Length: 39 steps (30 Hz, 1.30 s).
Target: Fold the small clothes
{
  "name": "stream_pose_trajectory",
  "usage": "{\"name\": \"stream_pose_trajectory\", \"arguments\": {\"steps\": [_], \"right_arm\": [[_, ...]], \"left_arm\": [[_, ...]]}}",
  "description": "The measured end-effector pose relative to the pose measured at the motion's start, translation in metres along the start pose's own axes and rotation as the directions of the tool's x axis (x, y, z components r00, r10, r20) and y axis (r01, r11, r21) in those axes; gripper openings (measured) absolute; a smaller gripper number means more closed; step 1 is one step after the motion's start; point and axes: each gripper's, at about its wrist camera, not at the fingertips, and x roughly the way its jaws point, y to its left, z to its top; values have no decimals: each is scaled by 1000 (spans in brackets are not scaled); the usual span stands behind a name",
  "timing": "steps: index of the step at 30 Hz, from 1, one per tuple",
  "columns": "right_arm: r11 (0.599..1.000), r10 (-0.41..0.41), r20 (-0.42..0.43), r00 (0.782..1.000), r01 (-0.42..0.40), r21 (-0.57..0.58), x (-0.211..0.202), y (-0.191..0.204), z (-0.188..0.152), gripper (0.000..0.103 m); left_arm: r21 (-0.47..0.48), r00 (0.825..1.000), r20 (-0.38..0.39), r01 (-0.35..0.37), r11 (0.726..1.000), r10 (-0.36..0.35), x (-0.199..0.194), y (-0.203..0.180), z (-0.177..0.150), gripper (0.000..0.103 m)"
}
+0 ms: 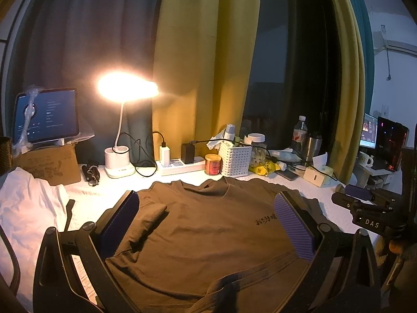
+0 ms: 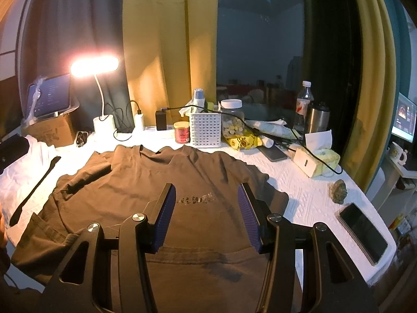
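A brown T-shirt (image 1: 208, 229) lies spread flat on the white table cover, collar toward the back, with a small dark print on the chest; it also shows in the right wrist view (image 2: 146, 182). Its left sleeve (image 1: 153, 215) is folded inward over the body. My left gripper (image 1: 206, 214) is open and empty above the shirt's lower middle. My right gripper (image 2: 206, 200) is open and empty above the shirt's lower right part. The right gripper's body shows at the right edge of the left wrist view (image 1: 365, 208).
A white garment (image 1: 28, 208) lies at the left. Along the back stand a lit desk lamp (image 1: 122, 130), tablet (image 1: 47, 116), power strip (image 1: 182, 165), red can (image 2: 182, 131), white basket (image 2: 206, 130), jar, bottles and tissue box (image 2: 318, 160). A phone (image 2: 363, 233) lies at right. A black strip (image 2: 34, 190) lies at left.
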Motion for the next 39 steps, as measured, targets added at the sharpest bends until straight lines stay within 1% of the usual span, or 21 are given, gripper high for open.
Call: {"name": "stream_pose_trajectory", "arguments": {"steps": [1,2,4,10,13,17,21,30,35,39], "right_arm": [[1000,2,-3,1000,-2,5,4,-3,0,52],[1000,3,-6,1000,-3,8,6,-5,0,52],[1000,6,-12,1000,-6,15,12,-10,-1,52],[999,4,-39,999,-3,39,33,-33,-4,52],[998,-9,-61,998,12,56,47,-52,-7,52],[996,-38,-93,995,45,73,69,-79,-9,52],[995,-50,-121,991,61,82,86,-94,-9,52],[996,-42,-188,981,57,75,144,-129,-3,52],[996,-8,-233,973,28,83,182,-143,2,52],[996,16,-288,958,11,92,219,-155,4,52]], "left_arm": [[-4,1000,3,2,1000,-2,2,-1,1,102],[-16,1000,22,10,1000,-10,3,-2,0,102],[-8,1000,21,7,1000,-6,8,-5,1,102],[9,1000,-22,2,1000,-2,29,-16,1,102],[17,999,-42,-3,1000,4,39,-20,2,102],[28,999,-42,-15,1000,16,53,-23,1,102],[22,997,-76,-18,1000,20,71,-22,0,102],[40,993,-105,-41,998,45,113,-22,5,102],[36,990,-125,-60,998,64,134,-15,5,102],[31,986,-153,-68,997,72,151,-11,2,102]]}}
